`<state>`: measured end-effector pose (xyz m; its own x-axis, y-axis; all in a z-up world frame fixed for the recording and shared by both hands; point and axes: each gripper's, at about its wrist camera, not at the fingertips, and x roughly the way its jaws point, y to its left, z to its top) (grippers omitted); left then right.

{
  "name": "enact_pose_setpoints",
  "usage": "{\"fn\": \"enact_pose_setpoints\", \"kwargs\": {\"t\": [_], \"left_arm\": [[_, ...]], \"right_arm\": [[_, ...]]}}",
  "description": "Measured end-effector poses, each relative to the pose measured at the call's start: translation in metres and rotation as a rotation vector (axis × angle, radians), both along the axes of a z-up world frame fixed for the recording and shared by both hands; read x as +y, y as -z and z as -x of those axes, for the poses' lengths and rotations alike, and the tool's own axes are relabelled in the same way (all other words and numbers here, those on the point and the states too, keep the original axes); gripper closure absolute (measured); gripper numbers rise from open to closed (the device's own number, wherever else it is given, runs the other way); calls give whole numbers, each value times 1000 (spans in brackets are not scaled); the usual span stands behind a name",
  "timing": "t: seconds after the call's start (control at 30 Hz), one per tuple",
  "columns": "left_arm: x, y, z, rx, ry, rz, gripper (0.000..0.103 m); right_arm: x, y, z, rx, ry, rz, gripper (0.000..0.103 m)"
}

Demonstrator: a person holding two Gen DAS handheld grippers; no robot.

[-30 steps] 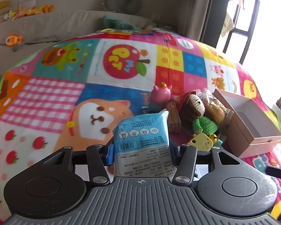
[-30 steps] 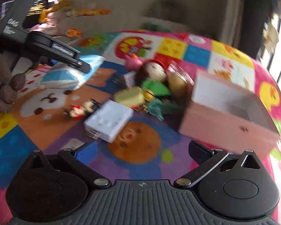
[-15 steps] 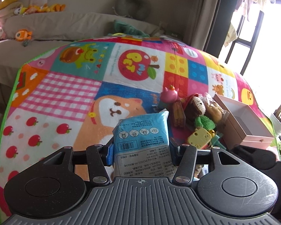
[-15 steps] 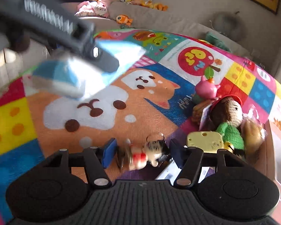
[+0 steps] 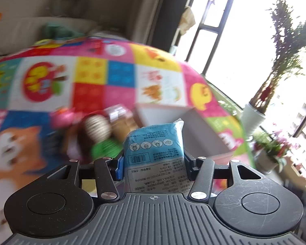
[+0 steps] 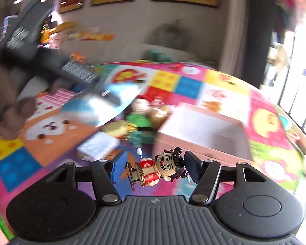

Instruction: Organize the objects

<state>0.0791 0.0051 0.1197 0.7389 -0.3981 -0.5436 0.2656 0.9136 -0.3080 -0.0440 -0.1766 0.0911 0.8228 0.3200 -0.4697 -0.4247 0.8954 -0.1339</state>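
My left gripper point(image 5: 153, 163) is shut on a blue and white packet point(image 5: 154, 149), held in the air above the mat in front of the open pink box point(image 5: 195, 130). The packet also shows blurred in the right wrist view point(image 6: 100, 106), under the left gripper body point(image 6: 51, 61). My right gripper point(image 6: 155, 170) is shut on a small wind-up figurine point(image 6: 159, 169) with a red dress and black hair, lying sideways between the pads, just before the pink box point(image 6: 202, 134).
A pile of toys lies left of the box: a crocheted doll point(image 5: 95, 130), a pink toy point(image 5: 61, 116), a yellow toy point(image 6: 116, 128) and a white block point(image 6: 98, 145). The colourful play mat point(image 5: 120, 75) covers the surface. Potted plants point(image 5: 253, 118) stand by the window.
My right gripper closed on the figurine and lifted it toward the pink box. My left gripper swung right with the packet, toward the box.
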Motion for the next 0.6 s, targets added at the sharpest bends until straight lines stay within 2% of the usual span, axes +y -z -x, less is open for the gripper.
{"fn": "enact_pose_setpoints", "kwargs": {"t": [0.1, 0.2, 0.27, 0.4, 0.47, 0.53, 0.6], "left_arm": [[-49, 10, -56, 22, -8, 47, 46], [-88, 32, -94, 9, -80, -29, 46], [-105, 48, -106, 21, -88, -99, 45], [-115, 70, -106, 128, -87, -233, 44], [-113, 67, -96, 109, -66, -253, 43], [-104, 60, -85, 98, -70, -232, 44], [-90, 50, -74, 78, -69, -168, 44]], "right_arm": [[-26, 1, -5, -2, 77, -38, 41], [-45, 4, -7, 1, 131, -70, 41], [-58, 6, -6, -1, 154, -79, 41], [-72, 13, -10, 0, 195, -72, 41], [-77, 16, -13, 3, 215, -59, 41], [-77, 17, -18, -1, 222, -50, 41], [-76, 18, -22, -9, 215, -43, 41]]}}
